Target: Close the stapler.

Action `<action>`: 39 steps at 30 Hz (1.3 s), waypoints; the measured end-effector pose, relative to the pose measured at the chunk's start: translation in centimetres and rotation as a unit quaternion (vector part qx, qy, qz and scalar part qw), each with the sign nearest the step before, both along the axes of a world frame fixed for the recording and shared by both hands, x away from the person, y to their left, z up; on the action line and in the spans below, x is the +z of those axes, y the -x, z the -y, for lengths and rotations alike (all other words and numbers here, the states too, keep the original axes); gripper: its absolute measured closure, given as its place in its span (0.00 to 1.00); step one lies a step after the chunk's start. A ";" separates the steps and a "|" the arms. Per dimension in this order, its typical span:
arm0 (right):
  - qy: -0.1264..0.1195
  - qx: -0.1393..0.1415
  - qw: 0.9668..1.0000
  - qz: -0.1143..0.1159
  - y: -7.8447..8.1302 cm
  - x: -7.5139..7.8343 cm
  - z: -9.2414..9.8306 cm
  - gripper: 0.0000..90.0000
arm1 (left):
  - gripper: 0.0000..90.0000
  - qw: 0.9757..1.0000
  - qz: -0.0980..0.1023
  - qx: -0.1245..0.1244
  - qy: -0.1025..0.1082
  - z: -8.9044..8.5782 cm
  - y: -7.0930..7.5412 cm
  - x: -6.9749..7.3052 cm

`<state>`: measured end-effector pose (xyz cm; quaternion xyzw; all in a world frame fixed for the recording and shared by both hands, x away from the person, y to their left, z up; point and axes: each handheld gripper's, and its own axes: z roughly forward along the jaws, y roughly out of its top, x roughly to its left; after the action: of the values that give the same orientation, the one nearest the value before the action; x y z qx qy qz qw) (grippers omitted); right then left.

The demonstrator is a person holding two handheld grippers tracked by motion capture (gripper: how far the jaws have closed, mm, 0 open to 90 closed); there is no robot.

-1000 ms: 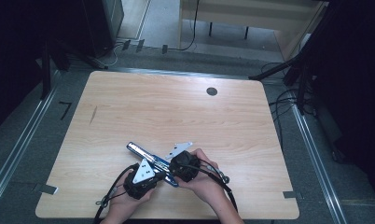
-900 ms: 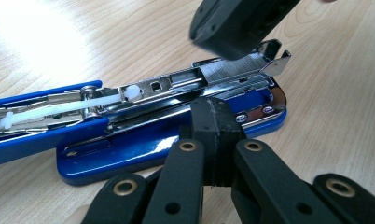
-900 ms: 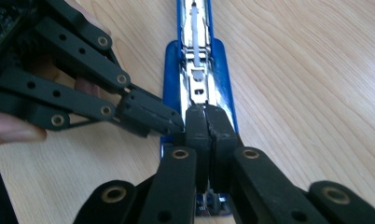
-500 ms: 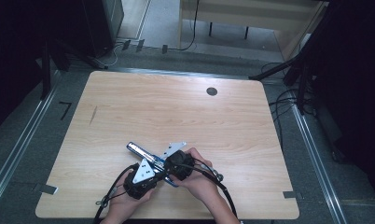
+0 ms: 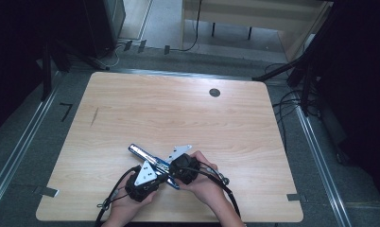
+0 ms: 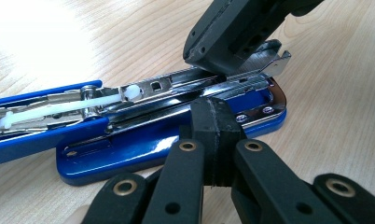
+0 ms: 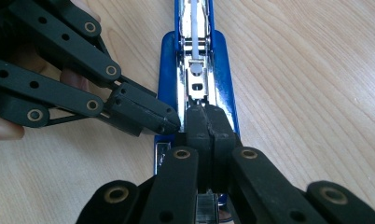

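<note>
Light wood surface (image 5: 254, 142), mostly bare. 1 small dark round cap (image 5: 214, 92) sits near its far edge, well apart from the work. A faint dark scuff (image 5: 94, 116) marks the surface at the far left. Cables (image 5: 292, 101) lie on the floor off the right side, and a pale wooden bench (image 5: 254, 14) stands beyond the far edge. Nothing stands between the 2 grippers and the stapler except each other.

Blue stapler (image 5: 148, 158) lies flat on the surface near the front edge, opened up, its chrome magazine (image 6: 176, 88) exposed with a white plastic pusher (image 6: 59, 109) running along the channel. In the high view it runs diagonally, far-left to near-right, passing under both hands.

Left gripper (image 6: 217, 119) has its jaws pressed together with nothing held; the joined tips rest at the side of the stapler's blue base (image 6: 129, 151), close to the chrome front end. In the high view it sits at the near-left (image 5: 143, 182), carrying a grey plate.

Right gripper (image 7: 206, 123) also has its jaws fully together with nothing between them; the tips sit on top of the chrome magazine at the stapler's front end, pointing along its length. In the right gripper view the left gripper's tip comes in from the left, just beside the right gripper's tips, at the stapler's edge. Whether the 2 tips touch, I cannot tell.
</note>
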<state>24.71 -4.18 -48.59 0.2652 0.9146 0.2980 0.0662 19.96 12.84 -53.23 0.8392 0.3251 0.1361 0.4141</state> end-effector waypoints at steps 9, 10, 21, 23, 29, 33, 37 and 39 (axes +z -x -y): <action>-0.015 -0.008 1.000 0.012 0.0 0.6 -0.2 1.00 | 1.00 1.000 -0.004 0.010 0.007 -0.2 0.0 0.0; -0.017 -0.007 1.000 0.015 -0.1 0.7 -0.2 1.00 | 1.00 1.000 -0.003 0.011 0.005 -0.3 0.0 0.0; -0.055 -0.016 0.998 0.021 -0.4 1.4 -1.0 1.00 | 1.00 0.999 -0.009 0.033 0.016 -1.9 0.0 0.9; -0.061 -0.017 0.998 0.023 -0.5 1.5 -1.1 1.00 | 1.00 0.999 -0.012 0.043 0.021 -2.6 -0.1 1.1; -0.068 -0.013 0.997 0.026 -0.8 1.7 -2.0 1.00 | 1.00 0.997 -0.017 0.072 0.022 -4.6 -0.8 1.3; -0.071 -0.012 0.997 0.026 -1.1 1.8 -2.6 1.00 | 1.00 0.996 -0.024 0.089 0.018 -5.8 -1.3 1.2; -0.074 -0.011 0.997 0.024 -1.4 1.7 -3.5 1.00 | 1.00 0.994 -0.025 0.108 0.010 -6.7 -1.6 1.0; -0.074 -0.010 0.997 0.023 -1.6 1.6 -3.9 1.00 | 1.00 0.993 -0.027 0.116 0.009 -7.2 -1.8 0.7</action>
<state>26.29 -0.25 -47.00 0.2716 0.8856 0.3702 0.0699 21.75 20.01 -52.49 0.7954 0.4323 0.1572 0.3946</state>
